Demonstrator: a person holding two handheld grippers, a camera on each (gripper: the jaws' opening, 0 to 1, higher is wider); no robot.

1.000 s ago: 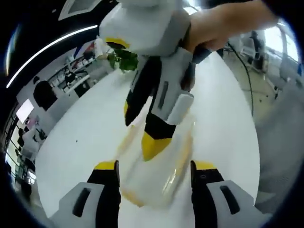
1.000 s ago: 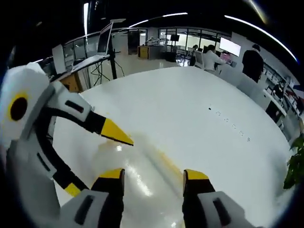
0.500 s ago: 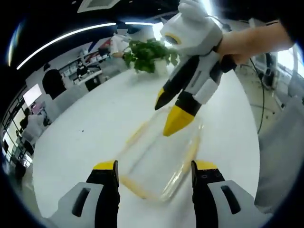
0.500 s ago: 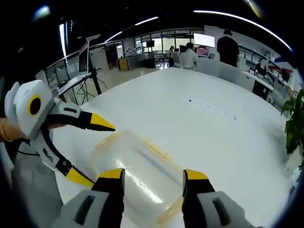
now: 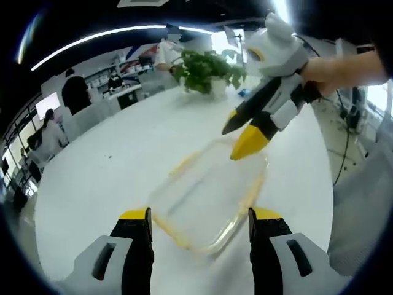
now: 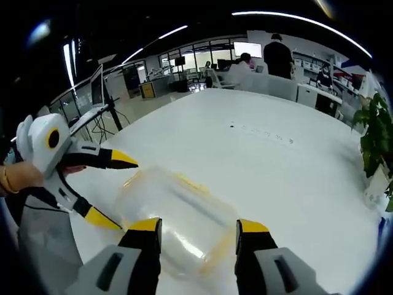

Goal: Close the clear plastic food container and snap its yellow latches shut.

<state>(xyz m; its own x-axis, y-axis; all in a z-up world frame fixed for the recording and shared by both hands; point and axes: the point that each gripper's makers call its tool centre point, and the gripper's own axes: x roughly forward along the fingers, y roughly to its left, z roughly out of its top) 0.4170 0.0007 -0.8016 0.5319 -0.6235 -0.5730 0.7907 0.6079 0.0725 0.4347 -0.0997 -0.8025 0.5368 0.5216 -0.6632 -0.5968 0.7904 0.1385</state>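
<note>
Container: clear rectangular plastic food container with yellow latches [image 5: 206,198] lies flat on the white round counter [image 5: 110,166], lid on top; in the left gripper view it sits just past the left gripper's fingers, running toward 1 o'clock; in the right gripper view the same container [image 6: 175,212] lies at 6 to 8 o'clock, partly behind the right gripper's fingers
Latches: yellow strips show along the long edges and at the near short edge; whether they are snapped down cannot be told through the blur
Left gripper: white, black and yellow left gripper [image 5: 199,228] has its fingers spread apart, holding nothing, with the near end of the container between the tips; in the right gripper view it [image 6: 116,192] comes in from 9 o'clock, held by a hand, its two yellow tips parted at the container's far end
Right gripper: white, black and yellow right gripper [image 6: 198,232] is released, fingers apart over the container's near part; in the left gripper view it [image 5: 238,136] reaches in from 2 o'clock, held by a hand, tips parted beside the container's far corner
Counter: white, glossy, bare apart from the container
Surroundings: green potted plant [image 5: 209,67] at 12 o'clock in the left gripper view; people and desks in an open office beyond the counter
</note>
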